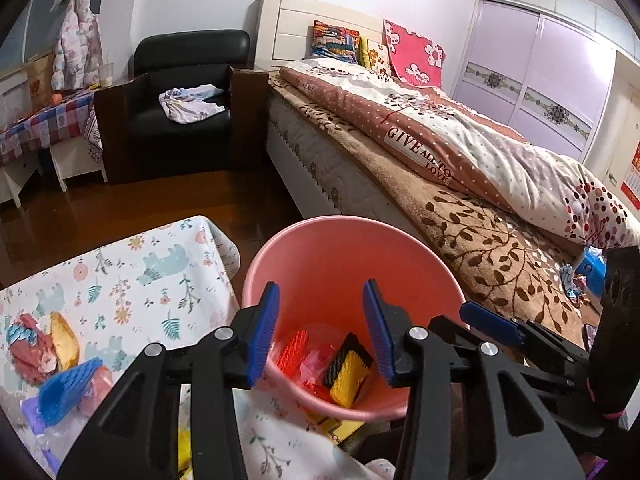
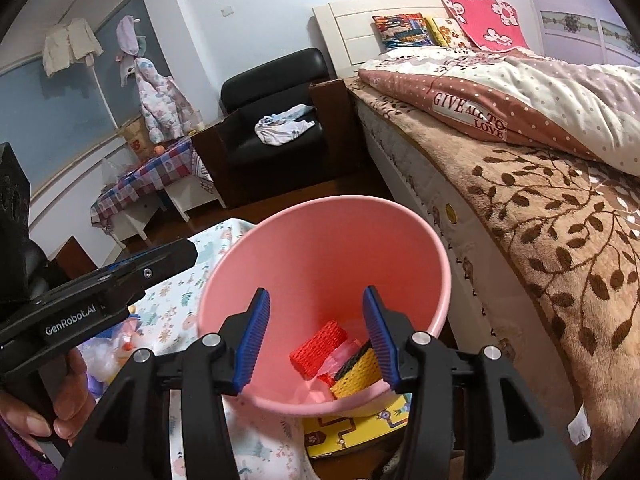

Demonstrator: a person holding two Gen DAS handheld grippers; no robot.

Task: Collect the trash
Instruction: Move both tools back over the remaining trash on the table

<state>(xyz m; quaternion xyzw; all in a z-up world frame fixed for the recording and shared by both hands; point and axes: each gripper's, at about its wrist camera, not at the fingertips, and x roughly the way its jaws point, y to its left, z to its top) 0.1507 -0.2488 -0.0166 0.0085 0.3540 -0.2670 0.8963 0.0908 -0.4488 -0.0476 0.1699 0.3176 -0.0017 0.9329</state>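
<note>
A pink bin [image 1: 320,248] [image 2: 320,240] stands between a small table and the bed. Inside lie a red foam net [image 1: 291,350] [image 2: 318,346], a yellow and black foam net [image 1: 349,372] [image 2: 356,372] and pink wrappers. My left gripper [image 1: 318,332] is open and empty over the bin mouth. My right gripper [image 2: 316,338] is open and empty over the bin too; it shows in the left wrist view [image 1: 490,324]. On the table's floral cloth [image 1: 132,276] lie a blue foam net [image 1: 66,390], a yellow wrapper [image 1: 64,338] and a red wrapper [image 1: 28,350].
The bed [image 1: 460,208] with a brown leaf blanket runs along the right; small wrappers [image 1: 576,284] lie on it. A black armchair [image 1: 184,108] with cloth stands at the back. A checked table [image 1: 44,120] is at the left. A yellow booklet [image 2: 360,426] lies under the bin.
</note>
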